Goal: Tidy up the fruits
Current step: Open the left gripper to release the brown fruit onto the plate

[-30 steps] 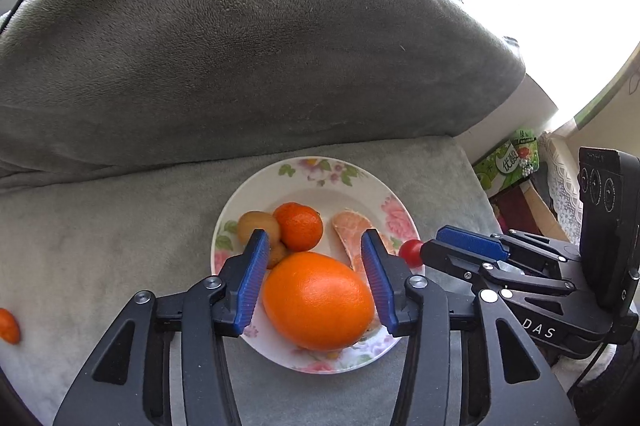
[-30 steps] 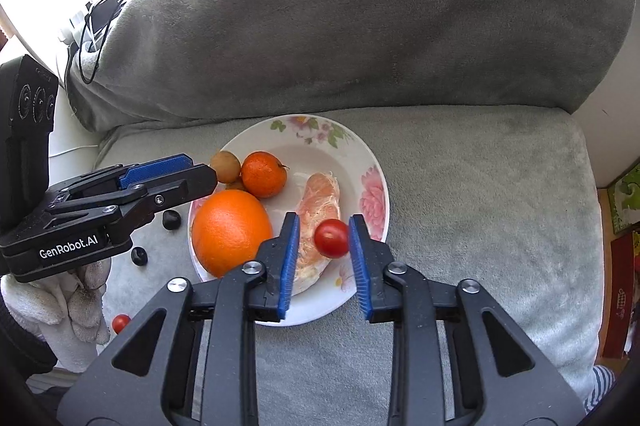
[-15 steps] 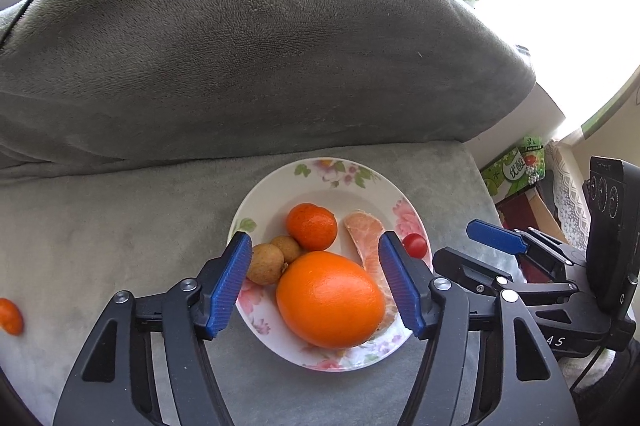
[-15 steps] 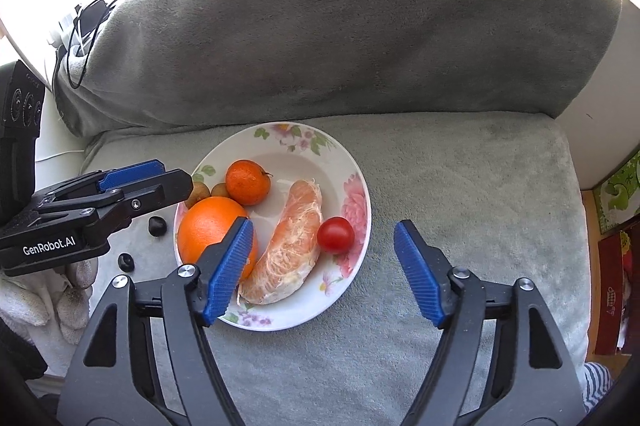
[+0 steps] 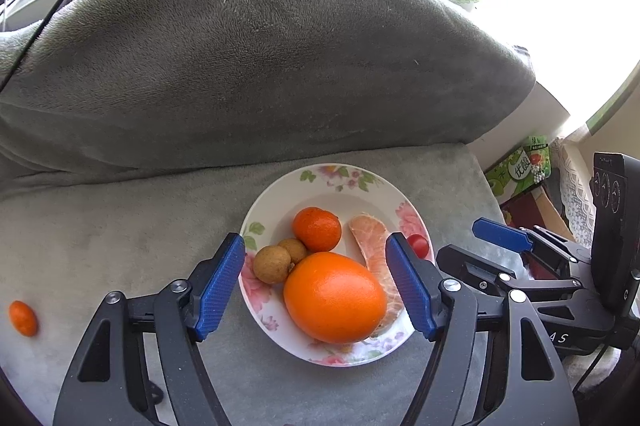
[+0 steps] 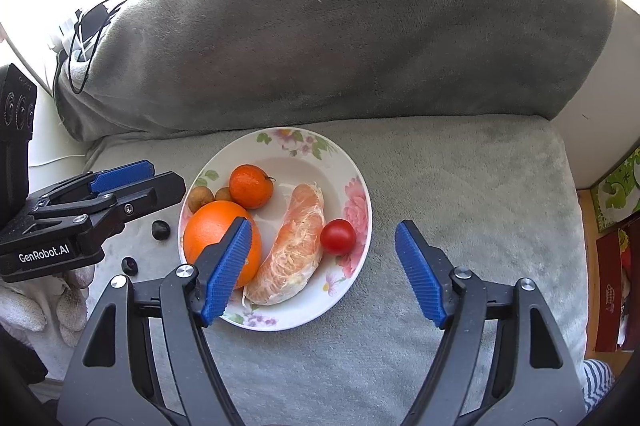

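Observation:
A floral white plate (image 5: pixel 340 182) (image 6: pixel 288 142) lies on the grey cushion. On it lie a large orange (image 5: pixel 335 297) (image 6: pixel 214 234), a mandarin (image 5: pixel 317 229) (image 6: pixel 251 186), two brown longans (image 5: pixel 272 264) (image 6: pixel 200 198), a peeled citrus segment (image 5: pixel 370 242) (image 6: pixel 298 246) and a cherry tomato (image 5: pixel 419 245) (image 6: pixel 338 236). My left gripper (image 5: pixel 316 284) is open and empty, its pads either side of the orange and apart from it. My right gripper (image 6: pixel 323 268) is open and empty, above the plate's near right edge.
A small kumquat (image 5: pixel 23 318) lies on the cushion far left. Two dark fruits (image 6: pixel 161 229) lie left of the plate. A big grey cushion back (image 5: pixel 248 66) rises behind. Packets and boxes (image 5: pixel 520 166) stand off the right edge.
Both grippers opened and drew back. The left let go of the large orange and the right let go of the cherry tomato; both fruits now rest on the plate.

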Motion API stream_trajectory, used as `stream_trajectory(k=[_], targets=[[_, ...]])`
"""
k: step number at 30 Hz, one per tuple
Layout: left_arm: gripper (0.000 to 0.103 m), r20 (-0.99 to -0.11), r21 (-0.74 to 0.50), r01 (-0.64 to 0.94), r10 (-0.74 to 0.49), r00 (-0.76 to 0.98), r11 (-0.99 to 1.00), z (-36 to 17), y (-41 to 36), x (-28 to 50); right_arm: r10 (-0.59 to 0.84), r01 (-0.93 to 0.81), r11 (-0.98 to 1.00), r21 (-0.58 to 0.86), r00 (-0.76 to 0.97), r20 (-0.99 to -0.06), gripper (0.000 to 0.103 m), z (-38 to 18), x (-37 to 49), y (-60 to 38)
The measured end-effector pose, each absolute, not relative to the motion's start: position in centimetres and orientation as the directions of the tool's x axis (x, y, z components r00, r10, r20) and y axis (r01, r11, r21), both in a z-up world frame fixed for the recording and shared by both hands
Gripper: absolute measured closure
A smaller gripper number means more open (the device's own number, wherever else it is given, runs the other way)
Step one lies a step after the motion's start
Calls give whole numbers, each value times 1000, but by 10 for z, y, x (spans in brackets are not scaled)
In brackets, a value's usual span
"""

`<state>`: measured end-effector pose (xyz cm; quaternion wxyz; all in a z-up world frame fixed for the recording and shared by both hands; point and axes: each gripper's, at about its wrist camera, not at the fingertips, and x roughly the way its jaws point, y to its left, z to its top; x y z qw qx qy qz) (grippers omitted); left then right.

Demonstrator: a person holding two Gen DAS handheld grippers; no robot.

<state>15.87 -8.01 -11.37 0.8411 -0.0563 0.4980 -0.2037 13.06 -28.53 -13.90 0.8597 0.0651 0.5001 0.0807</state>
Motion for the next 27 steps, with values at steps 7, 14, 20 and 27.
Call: stream_trajectory(k=[7, 14, 20, 27], targets=[[30, -803, -289, 289, -396, 446, 913, -104, -76, 152, 205, -73, 978, 195, 499, -842, 26, -132, 124, -283], [30, -793, -290, 281, -394, 464, 915, -100, -72, 145, 210, -72, 977, 201, 507, -836, 26, -129, 118, -278], [30, -790, -289, 260, -383, 478, 921, -98, -59, 139, 235, -64, 969, 237, 528, -816, 26, -123, 114, -274], [30, -793, -282, 207, -349, 500, 937, -98, -30, 131, 245, -101, 969, 227, 534, -809, 26, -119, 113, -257]])
